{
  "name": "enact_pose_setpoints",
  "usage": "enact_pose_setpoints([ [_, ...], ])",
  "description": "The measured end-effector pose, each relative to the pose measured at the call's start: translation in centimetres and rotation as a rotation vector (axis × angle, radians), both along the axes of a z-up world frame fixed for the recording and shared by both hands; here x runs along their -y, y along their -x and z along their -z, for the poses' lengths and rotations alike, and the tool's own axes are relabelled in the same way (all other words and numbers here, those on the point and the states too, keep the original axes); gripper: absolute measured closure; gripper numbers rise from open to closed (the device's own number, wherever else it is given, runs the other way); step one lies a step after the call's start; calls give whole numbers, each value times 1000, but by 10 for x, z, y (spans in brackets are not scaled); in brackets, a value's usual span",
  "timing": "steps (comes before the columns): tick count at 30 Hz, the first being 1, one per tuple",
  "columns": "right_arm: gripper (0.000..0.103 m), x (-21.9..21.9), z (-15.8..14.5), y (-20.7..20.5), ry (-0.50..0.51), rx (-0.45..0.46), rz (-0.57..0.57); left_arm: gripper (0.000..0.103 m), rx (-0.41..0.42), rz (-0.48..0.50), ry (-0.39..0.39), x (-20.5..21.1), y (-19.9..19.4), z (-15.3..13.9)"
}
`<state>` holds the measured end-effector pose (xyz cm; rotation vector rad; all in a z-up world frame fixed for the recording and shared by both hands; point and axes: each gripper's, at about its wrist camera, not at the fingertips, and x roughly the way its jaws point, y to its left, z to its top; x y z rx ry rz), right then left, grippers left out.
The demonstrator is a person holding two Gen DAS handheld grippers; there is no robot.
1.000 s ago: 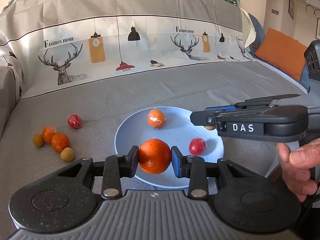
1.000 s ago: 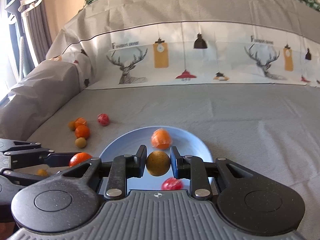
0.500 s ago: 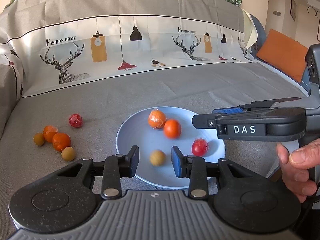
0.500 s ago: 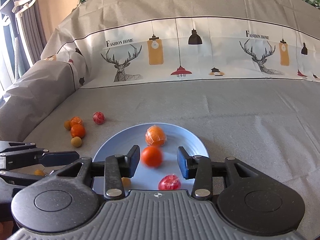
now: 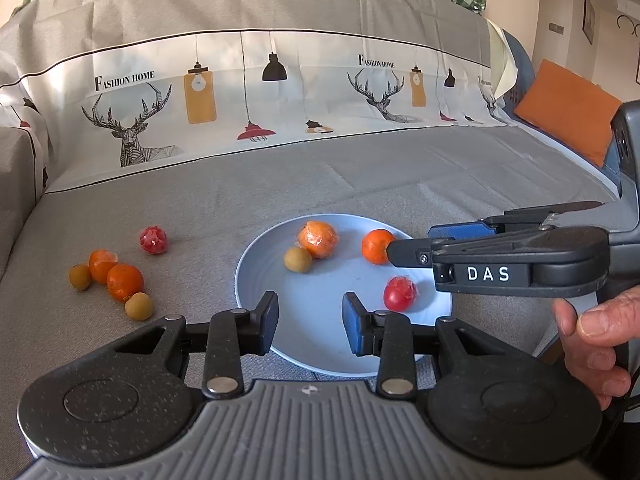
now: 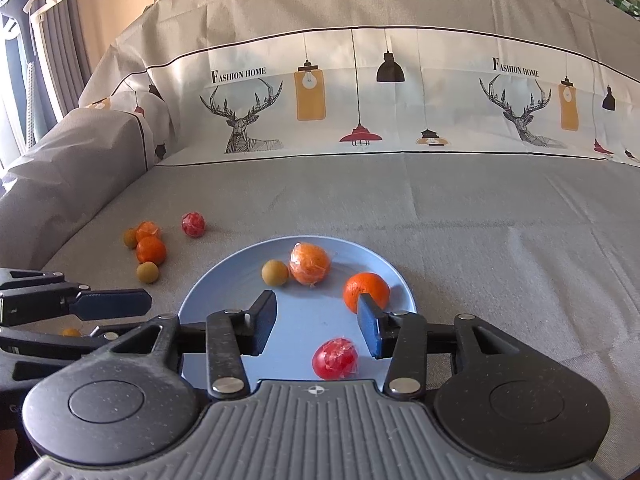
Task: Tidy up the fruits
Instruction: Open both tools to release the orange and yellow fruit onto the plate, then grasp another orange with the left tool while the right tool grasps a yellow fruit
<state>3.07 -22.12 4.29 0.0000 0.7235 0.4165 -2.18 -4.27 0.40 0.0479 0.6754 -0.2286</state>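
Nearest me, my left gripper (image 5: 308, 316) has its jaws spread over the near rim of the blue plate (image 5: 256, 256) with nothing between them. My right gripper (image 6: 316, 322) has just been opening its jaws; they stand apart and pinch nothing.

On the plate sit a wrapped red fruit (image 6: 334, 358), a bare orange (image 6: 366, 290), a film-wrapped orange (image 6: 310, 262) and a small tan fruit (image 6: 275, 273).

Farther left, on the grey sofa cover (image 5: 360, 176), five more lie loose: a tan fruit (image 5: 139, 306), two oranges touching (image 5: 125, 281), another tan one (image 5: 80, 276) and a red one (image 5: 153, 239).

I judge them light, round and ready to roll; the film looks slippery. I would close across the widest part, gently.
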Motion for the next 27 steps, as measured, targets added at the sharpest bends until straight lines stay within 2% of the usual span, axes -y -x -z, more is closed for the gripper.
enact_pose_setpoints([
  [16, 55, -5, 1, 2, 16, 3, -14, 64, -5, -25, 12, -4, -1, -3],
  [27, 55, -11, -2, 1, 4, 12, -36, 64, -35, -117, 98, -26, -10, -7],
])
